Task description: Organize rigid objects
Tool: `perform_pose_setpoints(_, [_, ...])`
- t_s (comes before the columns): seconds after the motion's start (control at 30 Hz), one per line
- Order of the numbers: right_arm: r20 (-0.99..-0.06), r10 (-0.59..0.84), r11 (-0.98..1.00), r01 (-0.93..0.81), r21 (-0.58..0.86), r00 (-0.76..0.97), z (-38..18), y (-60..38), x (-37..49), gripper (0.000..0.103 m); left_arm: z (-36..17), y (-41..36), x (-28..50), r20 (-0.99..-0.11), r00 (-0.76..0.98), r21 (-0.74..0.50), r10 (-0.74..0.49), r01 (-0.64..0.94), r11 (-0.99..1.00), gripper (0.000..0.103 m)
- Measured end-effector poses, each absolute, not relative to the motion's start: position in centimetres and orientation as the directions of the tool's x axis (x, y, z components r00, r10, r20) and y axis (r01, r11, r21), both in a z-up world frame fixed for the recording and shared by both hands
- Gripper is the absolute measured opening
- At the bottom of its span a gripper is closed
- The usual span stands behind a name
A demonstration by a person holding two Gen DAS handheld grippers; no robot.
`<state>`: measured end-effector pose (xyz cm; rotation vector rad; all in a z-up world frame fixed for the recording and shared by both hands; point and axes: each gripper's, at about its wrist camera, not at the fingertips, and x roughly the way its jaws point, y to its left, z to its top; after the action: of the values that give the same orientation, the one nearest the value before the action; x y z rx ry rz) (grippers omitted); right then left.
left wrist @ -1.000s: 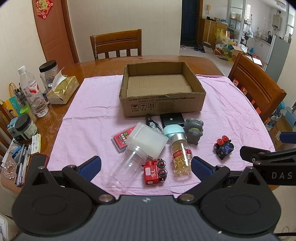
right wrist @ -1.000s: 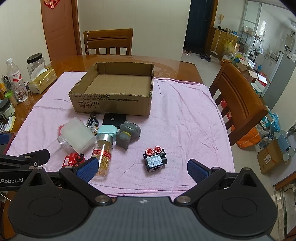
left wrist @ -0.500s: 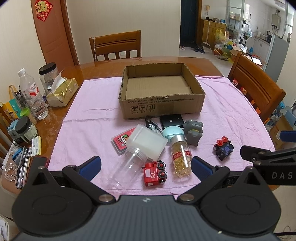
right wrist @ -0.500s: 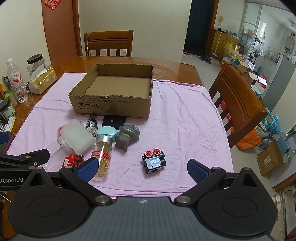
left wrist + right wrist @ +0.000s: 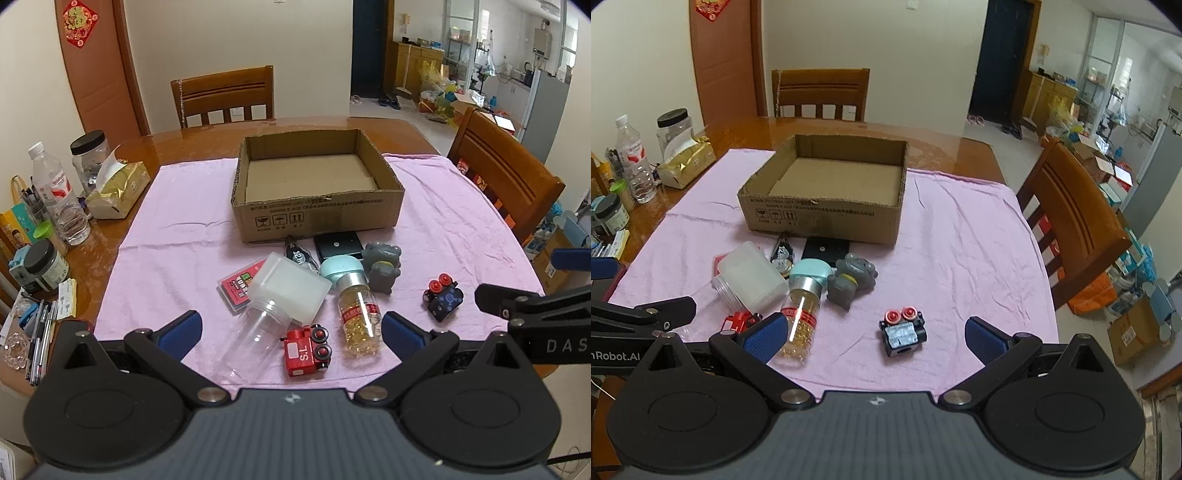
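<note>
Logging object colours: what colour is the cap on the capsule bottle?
Pale teal cap on the capsule bottle, clearest in the left wrist view.

My right hand-held gripper (image 5: pixel 873 338) hangs wide open over the pink cloth (image 5: pixel 960 258), the black toy car (image 5: pixel 903 332) between its pads. The empty cardboard box (image 5: pixel 827 218) sits at twelve o'clock.

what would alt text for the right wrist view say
Open tongs hover over a pink cloth, lined up with a small black toy car. Left of it lie a pill bottle, a grey toy and a jar, before an empty box.
</note>
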<state>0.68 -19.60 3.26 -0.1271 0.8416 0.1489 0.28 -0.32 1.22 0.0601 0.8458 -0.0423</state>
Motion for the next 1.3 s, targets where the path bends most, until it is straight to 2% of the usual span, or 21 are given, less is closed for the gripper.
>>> perform_pose_setpoints(0.33, [-0.715,0.154,0.969,-0.245,-0.024,0.682,2.2,-19.6,0.8,0.103,-0.1,-0.5,0.3,-0.711,0.703,0.066,-0.024,0.101,0.993,0.102])
perform_pose_setpoints(0.6, [-0.696,0.222,0.954,-0.301,0.009,0.683,0.8,-19.8,0.5,0.103,-1.8,1.2,0.5,-0.705,0.697,-0.061,-0.134,0.13,0.99,0.102])
perform_pose_setpoints(0.8, [-0.71,0.217,0.947,-0.32,-0.013,0.67,-0.7,-19.6,0.3,0.103,-3.7,2.2,0.9,-0.705,0.706,0.0,-0.072,0.102,0.995,0.102])
perform_pose_setpoints(1.2, [-0.774,0.151,0.965,-0.261,-0.019,0.614,-3.8,-19.2,1.2,0.103,-9.6,5.3,2.3,-0.789,0.614,0.083,0.025,0.065,0.994,0.102])
perform_pose_setpoints(1.3, [-0.792,0.132,0.968,-0.249,-0.026,0.596,-4.5,-18.8,1.7,0.103,-10.7,6.0,2.7,-0.805,0.593,0.067,0.015,0.065,0.996,0.102])
